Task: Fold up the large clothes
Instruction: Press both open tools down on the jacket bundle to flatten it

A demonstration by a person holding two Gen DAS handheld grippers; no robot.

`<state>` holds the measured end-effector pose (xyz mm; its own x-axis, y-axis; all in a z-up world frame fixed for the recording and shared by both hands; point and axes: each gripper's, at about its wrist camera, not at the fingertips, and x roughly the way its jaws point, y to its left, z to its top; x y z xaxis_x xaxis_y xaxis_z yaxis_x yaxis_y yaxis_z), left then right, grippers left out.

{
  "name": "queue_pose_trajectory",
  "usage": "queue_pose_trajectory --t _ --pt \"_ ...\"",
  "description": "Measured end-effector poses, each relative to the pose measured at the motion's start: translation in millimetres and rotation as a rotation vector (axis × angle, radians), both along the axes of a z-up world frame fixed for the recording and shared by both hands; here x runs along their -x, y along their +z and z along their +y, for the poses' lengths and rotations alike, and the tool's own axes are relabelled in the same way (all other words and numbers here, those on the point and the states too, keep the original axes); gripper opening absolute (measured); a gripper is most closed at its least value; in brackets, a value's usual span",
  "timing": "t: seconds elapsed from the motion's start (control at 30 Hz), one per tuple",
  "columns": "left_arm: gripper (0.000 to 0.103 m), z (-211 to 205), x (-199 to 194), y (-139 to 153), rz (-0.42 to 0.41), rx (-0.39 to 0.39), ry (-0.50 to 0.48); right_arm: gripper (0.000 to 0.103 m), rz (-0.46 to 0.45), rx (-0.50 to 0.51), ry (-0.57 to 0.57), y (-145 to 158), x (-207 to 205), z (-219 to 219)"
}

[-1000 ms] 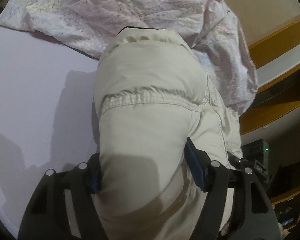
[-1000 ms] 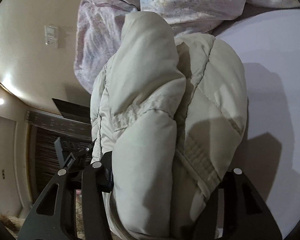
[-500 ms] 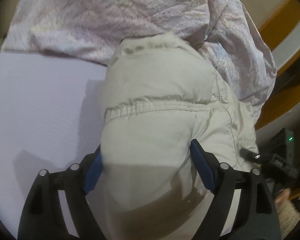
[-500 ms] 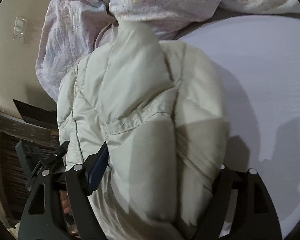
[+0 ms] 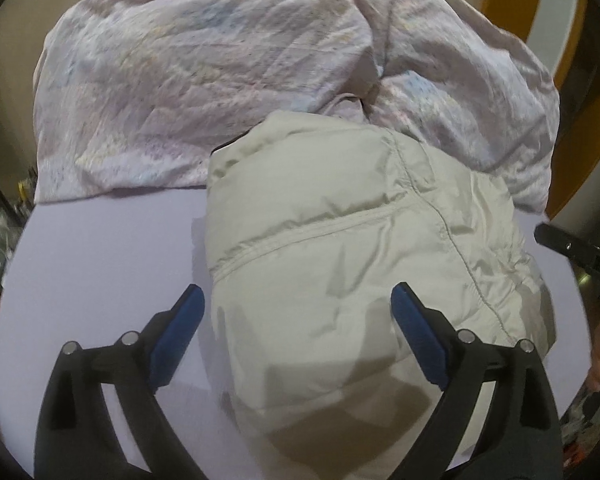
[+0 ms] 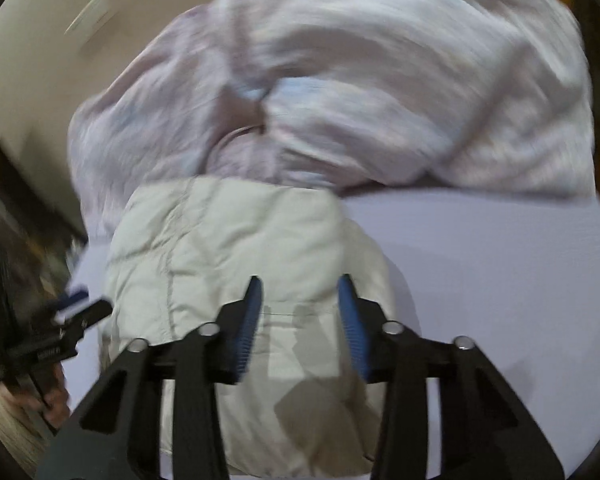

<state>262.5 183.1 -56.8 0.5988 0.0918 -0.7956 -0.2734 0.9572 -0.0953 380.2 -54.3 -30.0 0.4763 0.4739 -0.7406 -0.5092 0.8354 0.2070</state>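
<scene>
The folded jacket [image 5: 340,264] is laid on the bed [image 5: 100,264], touching the quilt [image 5: 204,80]. Both grippers, left [image 5: 296,308] and right [image 6: 300,300], are held above it, fingers spread.

Dim indoor light, motion blur, fisheye vignette

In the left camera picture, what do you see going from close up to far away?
left gripper → puffy beige jacket → crumpled pink blanket
</scene>
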Motion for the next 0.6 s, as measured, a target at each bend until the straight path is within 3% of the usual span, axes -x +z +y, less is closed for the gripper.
queue_pose_trajectory --t 0.1,0.33,0.43,0.6 --pt "0.094 -7 -4 -1 0.003 -0.032 -0.013 0.035 -0.044 0.039 0.026 -6 4 14" --pt "0.095 -9 -15 -10 0.023 -0.016 -0.018 0.035 0.001 0.11 -0.003 -41 -5 22" --pt "0.099 -9 -18 -17 0.03 -0.004 -0.022 0.035 0.014 0.166 0.007 -61 -4 27" --pt "0.101 -13 -25 -24 0.039 -0.018 -0.03 0.035 0.024 0.151 -0.016 -77 -8 26"
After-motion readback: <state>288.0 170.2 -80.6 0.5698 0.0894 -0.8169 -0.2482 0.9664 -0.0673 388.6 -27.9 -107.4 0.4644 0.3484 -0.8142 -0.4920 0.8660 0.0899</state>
